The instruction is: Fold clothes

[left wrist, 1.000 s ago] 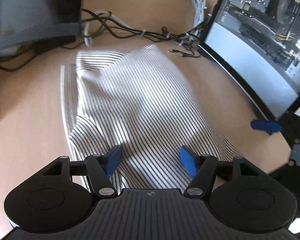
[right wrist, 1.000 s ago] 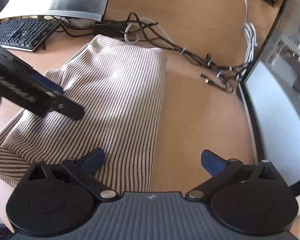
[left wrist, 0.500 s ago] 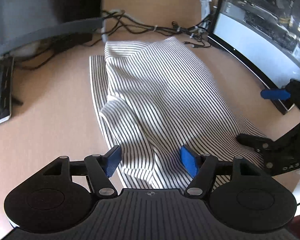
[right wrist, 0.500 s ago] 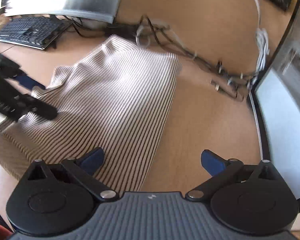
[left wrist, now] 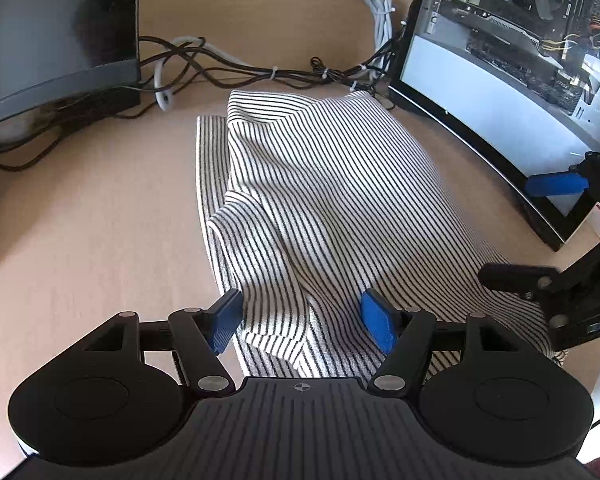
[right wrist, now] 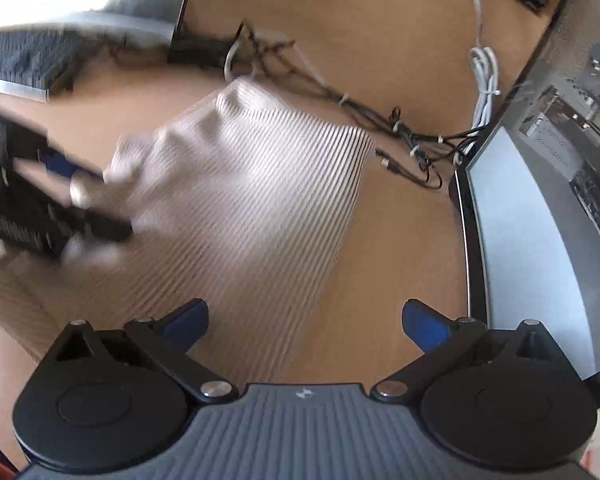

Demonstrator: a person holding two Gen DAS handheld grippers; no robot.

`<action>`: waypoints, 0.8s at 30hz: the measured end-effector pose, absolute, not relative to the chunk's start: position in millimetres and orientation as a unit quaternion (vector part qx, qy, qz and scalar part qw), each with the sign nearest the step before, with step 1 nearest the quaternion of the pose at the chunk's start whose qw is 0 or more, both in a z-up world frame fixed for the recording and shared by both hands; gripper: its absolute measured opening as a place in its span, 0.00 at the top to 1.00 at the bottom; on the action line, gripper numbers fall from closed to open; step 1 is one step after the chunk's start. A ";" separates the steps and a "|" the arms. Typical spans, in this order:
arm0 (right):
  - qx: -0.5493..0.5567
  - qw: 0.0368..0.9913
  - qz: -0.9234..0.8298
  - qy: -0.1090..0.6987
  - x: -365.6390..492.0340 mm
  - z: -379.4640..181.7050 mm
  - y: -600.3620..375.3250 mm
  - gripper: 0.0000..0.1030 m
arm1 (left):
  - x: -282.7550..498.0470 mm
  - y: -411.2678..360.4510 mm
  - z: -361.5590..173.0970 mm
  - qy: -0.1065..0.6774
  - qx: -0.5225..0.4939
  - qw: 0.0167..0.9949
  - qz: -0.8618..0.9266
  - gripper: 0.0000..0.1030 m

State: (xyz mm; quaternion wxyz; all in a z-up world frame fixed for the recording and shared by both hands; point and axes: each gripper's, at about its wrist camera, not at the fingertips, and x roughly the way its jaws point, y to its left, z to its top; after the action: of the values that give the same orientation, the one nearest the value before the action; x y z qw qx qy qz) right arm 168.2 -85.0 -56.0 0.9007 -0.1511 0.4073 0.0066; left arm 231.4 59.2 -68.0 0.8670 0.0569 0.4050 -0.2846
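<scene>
Item: 1 striped shirt (left wrist: 324, 200), lying on the table (left wrist: 92, 216) between the monitor (left wrist: 52, 24) on the left and the PC case (left wrist: 500, 60) on the right, its far end just short of the cables (left wrist: 260, 72). We see it doubled over itself: a narrow lower layer shows along its left edge, and a loose flap puckers near the left gripper (left wrist: 302, 316).

Left gripper: jaws released, spread over the near hem, pads to either side of the pucker; nothing gripped.

Right gripper (right wrist: 304, 320): jaws released and wide, left pad over the shirt's right border, right pad over bare table; nothing gripped.

Step in hand, as we judge it: either working the near end for another fold or squaring a fold that already lies. In both cases we would keep the layers stacked, edges matched to the far end, and press the pucker flat instead of dragging the lower layer askew. The right-wrist view is blurred, so we cannot read the shirt's left side there.

Count:
- shirts: 1
- grippers: 2
- monitors: 1
- PC cases: 1
- keyboards (right wrist: 24, 60): 1
- cables: a tangle, number not tellable
</scene>
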 end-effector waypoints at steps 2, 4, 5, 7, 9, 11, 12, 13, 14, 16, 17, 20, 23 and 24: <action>-0.147 0.901 0.017 0.407 167.0 -59.5 -79.5 0.00 | 230.9 58.8 -67.9 0.405 0.058 0.867 -0.284 0.31; -0.143 0.902 0.027 0.407 165.9 -62.9 -74.0 0.00 | 229.9 59.0 -67.9 0.406 0.059 0.867 -0.284 0.31; -0.141 0.902 0.032 0.406 165.3 -64.7 -71.2 0.00 | 229.4 59.6 -67.9 0.406 0.059 0.867 -0.284 0.31; -0.144 0.906 0.033 0.398 162.0 -68.1 -64.9 0.00 | 228.6 61.4 -67.9 0.406 0.060 0.866 -0.285 0.31; -0.144 0.905 0.027 0.399 161.7 -66.4 -63.4 0.00 | 228.1 64.4 -67.6 0.408 0.057 0.865 -0.286 0.30; -0.145 0.904 0.034 0.401 158.1 -63.2 -60.4 0.00 | 228.0 71.8 -65.9 0.417 0.040 0.862 -0.287 0.31; -0.147 0.903 0.045 0.402 153.8 -60.7 -57.7 0.00 | 227.6 76.6 -64.9 0.420 0.031 0.859 -0.289 0.31; -0.149 0.901 0.056 0.403 149.5 -58.3 -54.9 0.00 | 225.1 83.0 -63.8 0.423 0.024 0.857 -0.294 0.31; -0.151 0.900 0.067 0.404 145.3 -55.9 -52.2 0.00 | 220.4 89.7 -62.7 0.424 0.023 0.854 -0.300 0.30; -0.154 0.897 0.089 0.405 136.7 -51.0 -46.7 0.00 | 211.0 101.7 -61.6 0.426 0.028 0.850 -0.310 0.29; -0.156 0.895 0.100 0.406 132.4 -48.6 -44.0 0.00 | 206.2 105.3 -62.8 0.426 0.041 0.848 -0.313 0.29; -0.162 0.889 0.133 0.407 119.5 -41.3 -35.7 0.04 | 197.4 110.2 -65.4 0.420 0.084 0.847 -0.314 0.29; -0.167 0.882 0.166 0.408 106.6 -34.0 -27.5 0.33 | 192.3 114.7 -65.8 0.411 0.116 0.848 -0.312 0.26; -0.169 0.880 0.176 0.408 102.3 -31.5 -24.7 0.44 | 190.7 118.1 -64.1 0.408 0.119 0.849 -0.313 0.26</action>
State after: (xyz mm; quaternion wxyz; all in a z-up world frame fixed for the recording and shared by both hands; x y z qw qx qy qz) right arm 102.3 -24.7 -31.5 0.8796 -0.1685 0.4084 0.1763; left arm 190.7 118.1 -64.1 0.8494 0.1185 0.4080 -0.3131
